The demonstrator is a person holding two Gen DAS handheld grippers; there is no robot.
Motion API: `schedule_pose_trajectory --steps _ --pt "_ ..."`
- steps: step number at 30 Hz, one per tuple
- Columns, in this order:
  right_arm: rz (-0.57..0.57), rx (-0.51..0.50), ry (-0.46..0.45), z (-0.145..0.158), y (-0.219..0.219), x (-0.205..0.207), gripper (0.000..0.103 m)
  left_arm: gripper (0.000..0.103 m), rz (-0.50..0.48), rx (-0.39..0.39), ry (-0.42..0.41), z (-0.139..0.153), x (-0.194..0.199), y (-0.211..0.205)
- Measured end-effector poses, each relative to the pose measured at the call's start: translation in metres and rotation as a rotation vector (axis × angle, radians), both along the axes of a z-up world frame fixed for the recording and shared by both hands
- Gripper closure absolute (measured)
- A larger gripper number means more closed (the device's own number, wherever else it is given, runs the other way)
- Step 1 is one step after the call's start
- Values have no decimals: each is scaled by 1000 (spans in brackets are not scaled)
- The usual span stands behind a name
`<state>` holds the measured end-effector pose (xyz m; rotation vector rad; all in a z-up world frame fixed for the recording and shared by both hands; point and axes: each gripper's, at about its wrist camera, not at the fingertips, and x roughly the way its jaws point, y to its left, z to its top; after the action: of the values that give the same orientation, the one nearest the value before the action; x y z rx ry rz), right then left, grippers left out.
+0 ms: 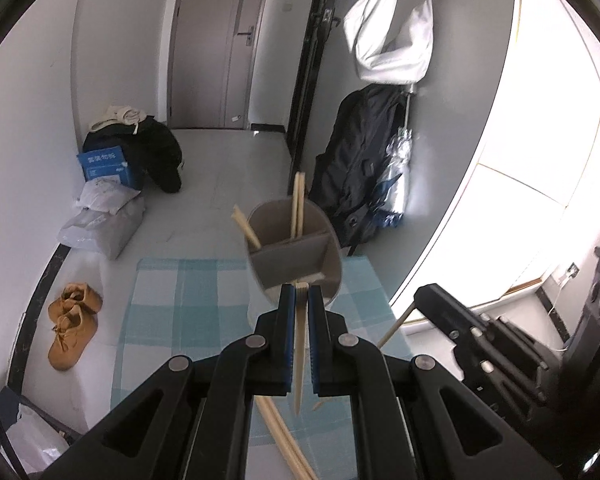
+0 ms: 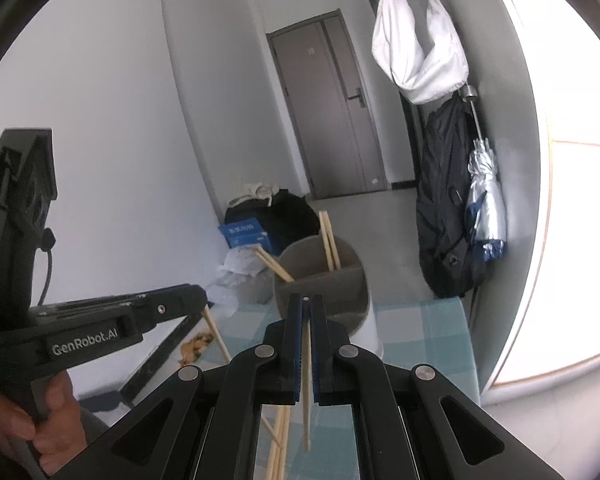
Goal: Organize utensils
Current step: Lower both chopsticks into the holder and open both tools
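My left hand-held gripper (image 1: 299, 296) is clenched on a thin, pale wooden chopstick (image 1: 300, 344); my right hand-held gripper (image 2: 307, 306) pinches another one (image 2: 306, 376). They feel light, stiff and smooth, so I hold near the top. Mid-frame stands the grey divided holder cup (image 1: 296, 256), on a blue checked cloth (image 1: 188, 304) over the bench. Brown boots (image 1: 72, 320) sit lower left on the floor.

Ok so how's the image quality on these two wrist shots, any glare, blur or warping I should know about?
Left wrist view: the window at right is blown out to white, the door frame bows from fisheye warping, and the utensil holder looks slightly soft. Right wrist view: the same glare down the right edge, curved walls, dark corners, and the chopstick in the right gripper reads sharp.
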<state>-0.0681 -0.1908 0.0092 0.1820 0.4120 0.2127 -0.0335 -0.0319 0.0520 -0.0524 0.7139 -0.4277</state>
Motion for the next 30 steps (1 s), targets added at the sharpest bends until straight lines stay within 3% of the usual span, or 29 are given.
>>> schedule_pose_trajectory --steps 7,19,30 --pt "6 -11 -34 37 -3 11 100 101 -5 -35 -44 32 15 -2" --pt "20 -55 -110 109 -14 67 100 101 24 -97 -83 67 66 2" --pt "17 -79 -120 120 -23 138 100 101 9 -118 -97 71 118 -5"
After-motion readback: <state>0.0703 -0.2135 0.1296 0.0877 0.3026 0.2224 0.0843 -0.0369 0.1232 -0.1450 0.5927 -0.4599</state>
